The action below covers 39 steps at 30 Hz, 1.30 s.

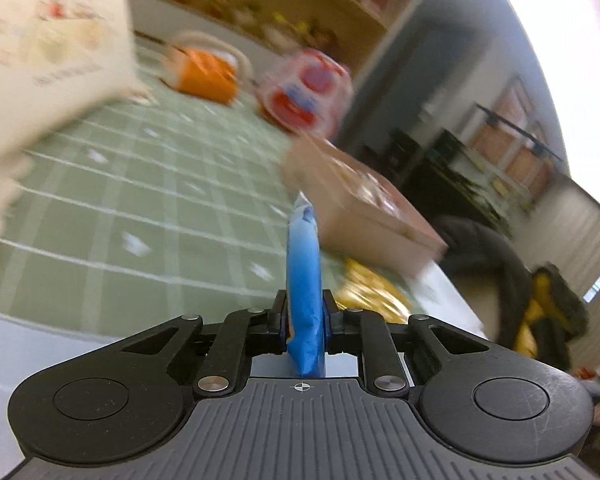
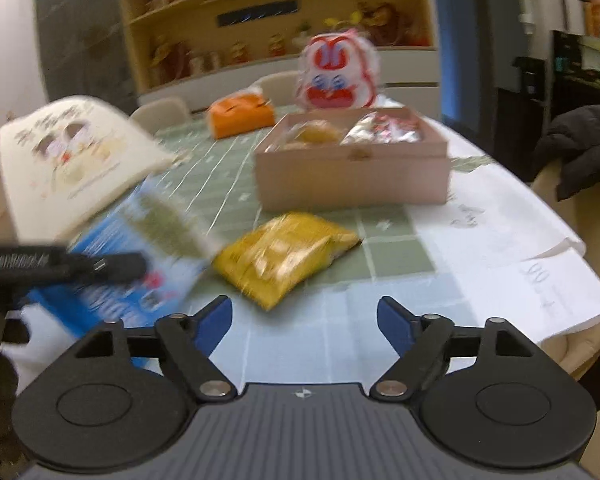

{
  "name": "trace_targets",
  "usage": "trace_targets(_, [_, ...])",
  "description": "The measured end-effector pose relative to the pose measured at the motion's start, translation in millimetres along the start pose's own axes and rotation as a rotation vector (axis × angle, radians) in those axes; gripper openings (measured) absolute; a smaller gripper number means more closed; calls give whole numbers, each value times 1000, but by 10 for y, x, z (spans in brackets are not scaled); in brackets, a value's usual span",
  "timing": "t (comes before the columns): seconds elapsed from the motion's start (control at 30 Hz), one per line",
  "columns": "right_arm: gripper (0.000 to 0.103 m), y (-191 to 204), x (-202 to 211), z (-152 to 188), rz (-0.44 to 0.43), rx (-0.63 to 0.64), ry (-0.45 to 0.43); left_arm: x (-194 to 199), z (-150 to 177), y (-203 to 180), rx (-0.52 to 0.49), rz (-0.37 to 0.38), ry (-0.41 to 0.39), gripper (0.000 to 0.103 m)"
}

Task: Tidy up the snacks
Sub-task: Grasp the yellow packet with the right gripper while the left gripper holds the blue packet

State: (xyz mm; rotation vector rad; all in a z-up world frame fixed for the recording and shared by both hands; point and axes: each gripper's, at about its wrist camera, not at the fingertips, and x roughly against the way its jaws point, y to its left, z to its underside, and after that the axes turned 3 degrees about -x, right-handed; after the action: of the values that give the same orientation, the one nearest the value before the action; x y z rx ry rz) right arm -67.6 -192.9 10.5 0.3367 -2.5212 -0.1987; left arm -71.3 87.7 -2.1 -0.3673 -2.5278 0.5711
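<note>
Left gripper (image 1: 304,316) clamped tight on a blue packet (image 1: 303,280), held edge-on, tilted. Right gripper (image 2: 305,320) spread wide, holding nothing, level above the table.

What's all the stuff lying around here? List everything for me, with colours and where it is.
Blue snack packet: one, blue, clamped in the left gripper, lifted over the table's near edge.
Yellow snack packet: one, yellow, flat on the table in front of the box.
Box: one, pinkish, open, mid-table, wrapped snacks inside.
Orange bag: one, orange, behind the box.
Red-and-white bag: one, cartoon face, upright at the far end.
Cream bag: one, cream with printed picture, left side.
Tablecloth: one, green with white grid.
Papers: white sheets, table's right edge.
Shelves: wooden, behind the table.
Left gripper: black, shut.
Right gripper: black, blue pads, open, empty.
</note>
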Motion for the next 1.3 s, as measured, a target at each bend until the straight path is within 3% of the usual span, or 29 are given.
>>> trace_targets(0.13, [84,133,-270,-257,6,-5,26,44,-21,141,39,-10,-10,19])
trace_targets(0.27, [84,270,-693,-453,28,12,77,68,-54,-54,-39,-21,13,19])
trace_targets(0.37, [84,314,-883,-457,93,68,117,114,-54,-179,-96,-26,22,19])
trace_targets(0.6, [84,-3,-523,-176,36,124,127,36,-39,-243,-106,9,54,19])
trace_targets(0.77, [85,-212,-230,-21,101,178,130,-27,2,-317,-111,44,73,19])
trace_targets(0.93, [85,-251,-16,-89,18,167,85,-17,68,-304,-58,39,82,19])
trace_targets(1.13, [86,-167,-300,-357,-57,63,76,50,64,-331,-64,5,77,18])
trace_targets(1.3, [86,71,-803,-486,-29,127,144,76,52,-365,-86,-16,76,17])
